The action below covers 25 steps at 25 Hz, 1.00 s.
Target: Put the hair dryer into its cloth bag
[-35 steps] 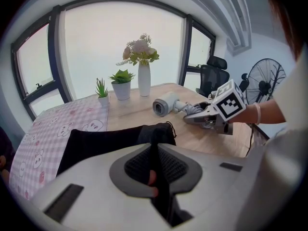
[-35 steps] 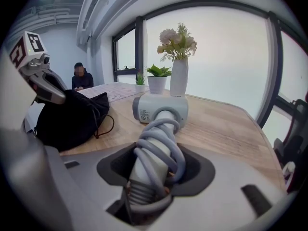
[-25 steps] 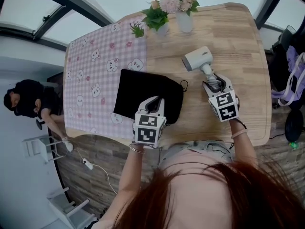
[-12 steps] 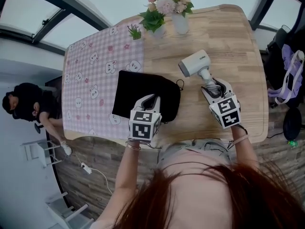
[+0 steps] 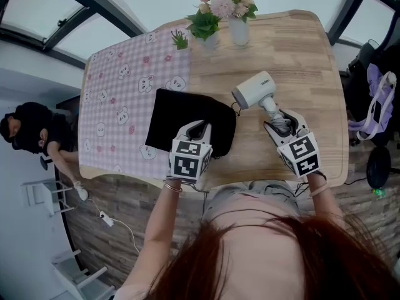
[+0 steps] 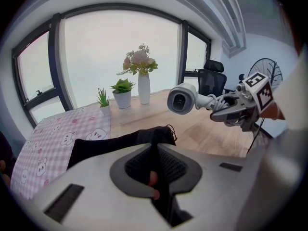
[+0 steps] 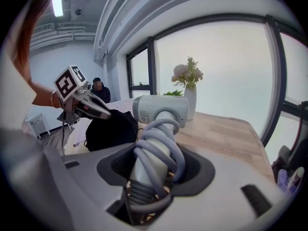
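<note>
Hair dryer point(image 5: 254, 89) now hangs above the table point(image 5: 300, 55) at the centre of the head view, nearer to the black cloth bag point(image 5: 181, 114) than one second ago. Our right gripper point(image 5: 279, 117), clamped on its cord-wrapped handle, has carried it up and leftward. Our left gripper point(image 5: 200, 130) keeps its jaws pinched together on the bag's near edge, so we judge the insertion comes next.
</note>
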Tool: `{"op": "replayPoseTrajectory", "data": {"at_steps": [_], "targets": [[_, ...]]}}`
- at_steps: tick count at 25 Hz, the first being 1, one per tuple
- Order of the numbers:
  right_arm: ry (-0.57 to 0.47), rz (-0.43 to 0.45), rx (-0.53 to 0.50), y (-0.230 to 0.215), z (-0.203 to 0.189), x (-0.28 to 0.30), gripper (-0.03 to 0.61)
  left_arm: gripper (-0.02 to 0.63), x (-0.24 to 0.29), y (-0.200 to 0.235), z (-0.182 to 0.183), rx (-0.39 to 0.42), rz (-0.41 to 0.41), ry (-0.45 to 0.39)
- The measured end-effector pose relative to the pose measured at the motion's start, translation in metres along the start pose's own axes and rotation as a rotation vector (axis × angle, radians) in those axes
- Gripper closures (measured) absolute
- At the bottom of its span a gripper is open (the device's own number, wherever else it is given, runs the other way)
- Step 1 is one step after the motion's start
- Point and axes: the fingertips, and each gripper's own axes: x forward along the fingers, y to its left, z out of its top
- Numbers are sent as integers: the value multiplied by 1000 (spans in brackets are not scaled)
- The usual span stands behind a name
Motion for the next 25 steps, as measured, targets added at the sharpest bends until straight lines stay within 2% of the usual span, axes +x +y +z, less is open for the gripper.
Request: {"op": "replayPoseTrajectory", "data": {"at_steps": [11, 25], "targets": [[34, 67, -86, 26, -8, -17, 364, 580, -5, 0, -3, -8, -15, -15], [101, 168, -141, 66, -30, -25, 364, 581, -12, 4, 4, -27, -15, -47]]}}
